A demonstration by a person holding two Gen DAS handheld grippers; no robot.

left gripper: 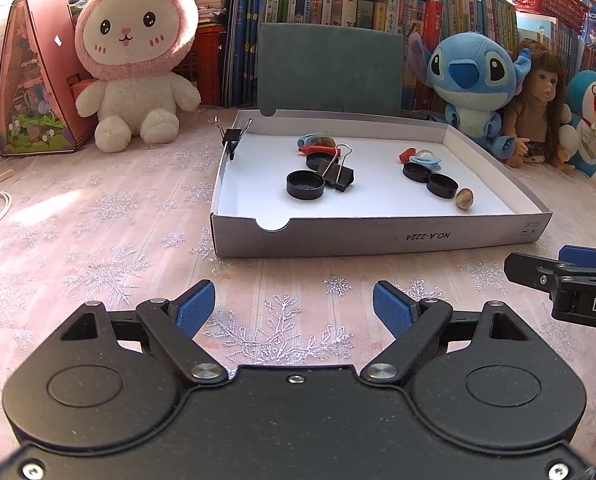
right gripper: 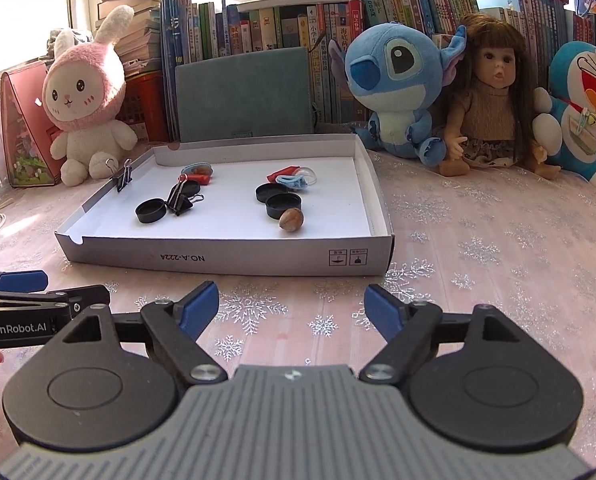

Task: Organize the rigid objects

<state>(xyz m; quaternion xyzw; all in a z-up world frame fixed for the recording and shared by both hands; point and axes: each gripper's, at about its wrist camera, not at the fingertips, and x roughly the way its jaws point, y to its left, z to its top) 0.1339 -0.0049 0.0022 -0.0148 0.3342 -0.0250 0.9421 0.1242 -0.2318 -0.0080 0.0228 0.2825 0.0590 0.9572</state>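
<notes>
A shallow white cardboard tray (left gripper: pixel 378 236) (right gripper: pixel 225 258) lies on the pink snowflake tablecloth. Inside it sit black round caps (left gripper: pixel 305 185) (right gripper: pixel 283 205), a black binder clip (left gripper: pixel 338 174) (right gripper: pixel 179 200), a brown nut (left gripper: pixel 464 199) (right gripper: pixel 291 220), and small red and blue pieces (left gripper: pixel 422 158) (right gripper: pixel 293 179). Another binder clip (left gripper: pixel 231 136) (right gripper: pixel 121 178) is clamped on the tray's left wall. My left gripper (left gripper: pixel 293 306) hovers open over the cloth in front of the tray, with nothing between its fingers. My right gripper (right gripper: pixel 291 306) is open and empty too, beside the left one.
Behind the tray stand a teal folder (left gripper: pixel 330 66), a pink bunny plush (left gripper: pixel 133 52), a blue plush (left gripper: pixel 472 76), a doll (right gripper: pixel 494 92), a blue cat plush (right gripper: pixel 586 108) and rows of books. A pink house-shaped box (left gripper: pixel 33 80) stands at the left.
</notes>
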